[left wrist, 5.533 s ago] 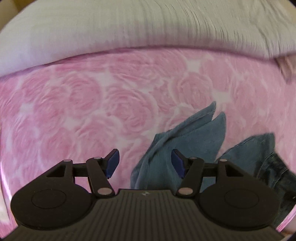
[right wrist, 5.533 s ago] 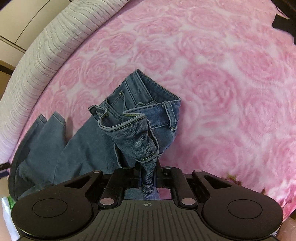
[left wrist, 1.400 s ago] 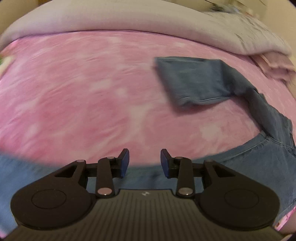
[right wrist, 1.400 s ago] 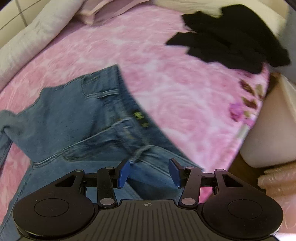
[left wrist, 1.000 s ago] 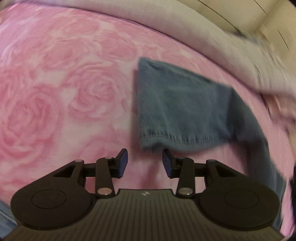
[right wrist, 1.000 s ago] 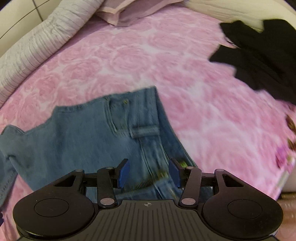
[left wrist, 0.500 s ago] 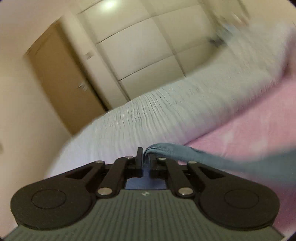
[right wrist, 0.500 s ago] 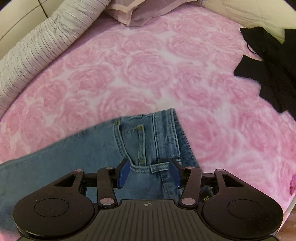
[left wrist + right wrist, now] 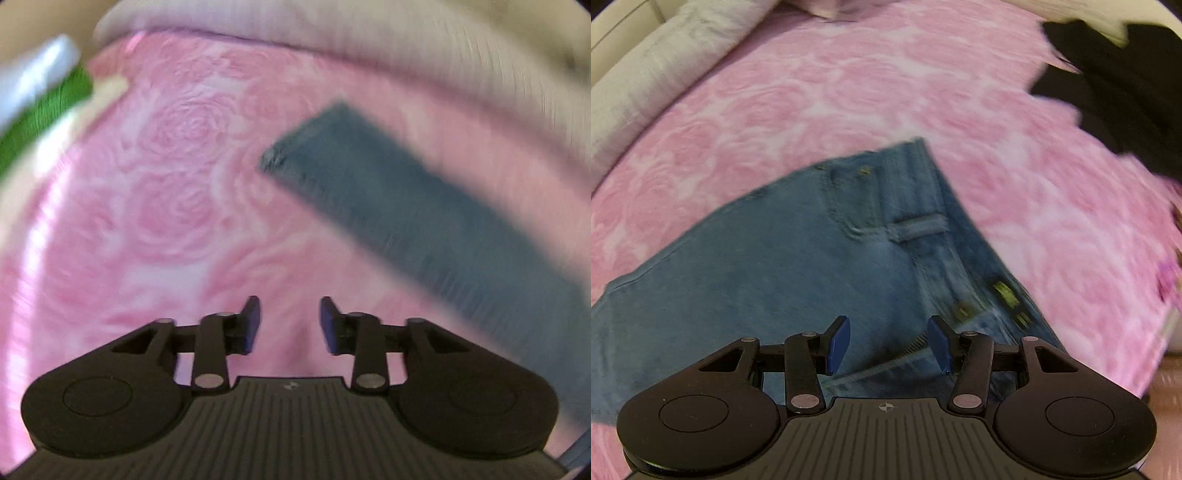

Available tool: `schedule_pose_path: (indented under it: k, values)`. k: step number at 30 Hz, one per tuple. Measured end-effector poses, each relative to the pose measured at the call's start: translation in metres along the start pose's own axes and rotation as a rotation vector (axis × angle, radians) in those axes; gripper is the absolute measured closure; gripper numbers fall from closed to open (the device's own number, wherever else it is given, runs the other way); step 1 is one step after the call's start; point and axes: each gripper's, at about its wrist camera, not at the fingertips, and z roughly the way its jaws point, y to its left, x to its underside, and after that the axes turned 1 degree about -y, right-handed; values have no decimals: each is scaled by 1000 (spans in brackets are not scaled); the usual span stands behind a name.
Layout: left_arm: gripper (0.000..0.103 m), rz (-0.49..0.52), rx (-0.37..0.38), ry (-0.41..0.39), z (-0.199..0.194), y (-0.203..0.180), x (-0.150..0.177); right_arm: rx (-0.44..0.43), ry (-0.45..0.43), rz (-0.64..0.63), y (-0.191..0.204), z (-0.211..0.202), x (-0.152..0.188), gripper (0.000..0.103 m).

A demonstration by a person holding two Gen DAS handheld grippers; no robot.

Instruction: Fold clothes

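Note:
A pair of blue jeans lies on the pink rose-patterned bed. In the left wrist view one jeans leg (image 9: 406, 206) stretches flat from the upper middle down to the right, its hem end up and to the right of my left gripper (image 9: 290, 323). That gripper's jaws are opening, with only pink bedspread between them. In the right wrist view the jeans' waist (image 9: 849, 251) with belt loop, pocket and zipper lies under my right gripper (image 9: 888, 341), which hangs open just above the denim by the zipper, holding nothing.
A grey ribbed bolster (image 9: 369, 33) runs along the bed's far side, also seen as a grey bolster (image 9: 657, 70). A black garment (image 9: 1119, 92) lies at the upper right. A green and white object (image 9: 40, 107) sits off the bed's left edge. The pink bedspread (image 9: 849, 96) spreads beyond the jeans.
My left gripper, shut on the jeans leg hem half a second ago, has let go and swung back; the leg now lies flat. My right gripper shifted slightly over the waist and stayed open.

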Motion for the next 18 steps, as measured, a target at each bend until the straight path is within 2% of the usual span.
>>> schedule_pose_path:
  k: [3, 7, 8, 9, 10, 12, 14, 15, 18]
  values:
    - [53, -158, 81, -20, 21, 4, -26, 3, -10, 59, -4, -3, 7, 53]
    - [54, -361, 142, 6, 61, 10, -49, 21, -29, 128, -4, -7, 15, 52]
    - [63, -400, 157, 13, 73, 11, -50, 22, -32, 137, -3, -9, 17, 52]
    - [86, -408, 167, 20, 82, 9, -52, 26, -36, 142, -2, -11, 20, 52]
    - [99, -407, 176, 27, 92, 7, -54, 35, -39, 141, -1, -13, 23, 52]
    - [101, -280, 178, 1, 94, -10, -64, 53, -46, 142, -1, -17, 29, 53]
    - [102, -88, 196, -136, 73, -34, -74, 72, -55, 145, -3, -22, 36, 52]
    - [101, -26, 212, -212, 61, -40, -78, 81, -59, 152, -6, -25, 40, 52]
    - [98, 145, 155, -231, 68, -39, -80, 91, -70, 179, -15, -33, 51, 52]
